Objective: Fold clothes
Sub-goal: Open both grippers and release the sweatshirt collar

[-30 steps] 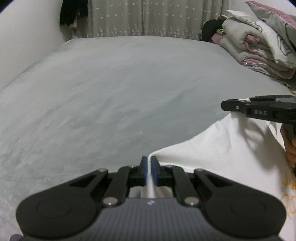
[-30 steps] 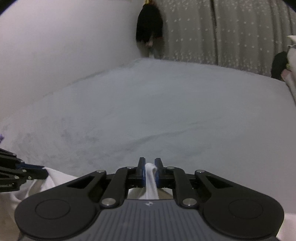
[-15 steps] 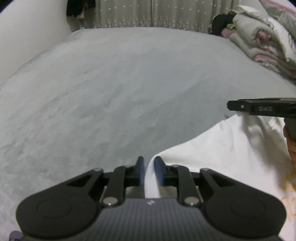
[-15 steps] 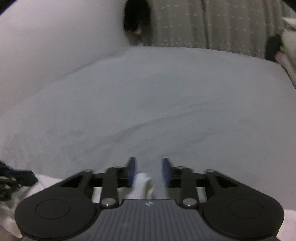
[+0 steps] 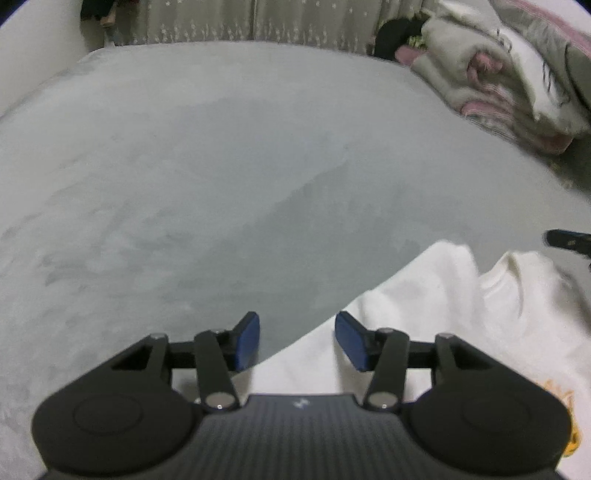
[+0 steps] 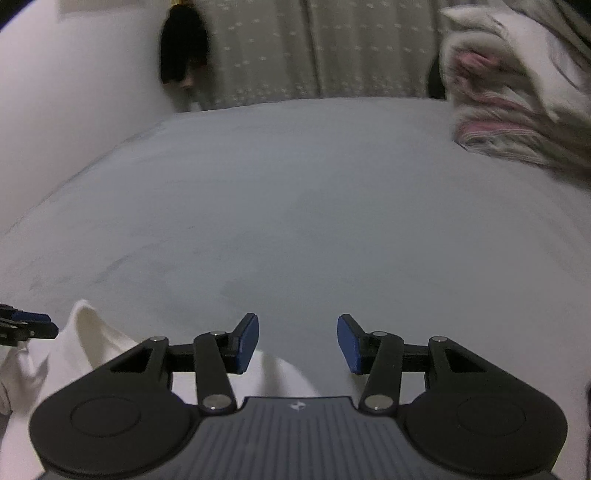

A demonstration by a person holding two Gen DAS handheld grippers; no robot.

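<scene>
Both our grippers, left gripper point(image 5: 297, 339) and right gripper point(image 6: 297, 341), gape empty above the rumpled white garment point(image 5: 461, 314); regrasping an edge seems next.

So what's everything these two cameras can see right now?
White garment: one, white with a small orange print at its near right edge, lying rumpled on the bed in front of both grippers, held by neither.
Bed cover: one, grey, filling most of both views.
Bedding pile: one heap, off-white, grey and pink, far right of the bed.
Curtain: patterned grey-beige, behind the bed.
Dark clothing: one black item, hanging in the far left corner by the white wall.
Dark object: one, black, behind the bedding pile; cannot tell what it is.
Left gripper: black with blue pads, jaws open.
Right gripper: black with blue pads, jaws open.
</scene>
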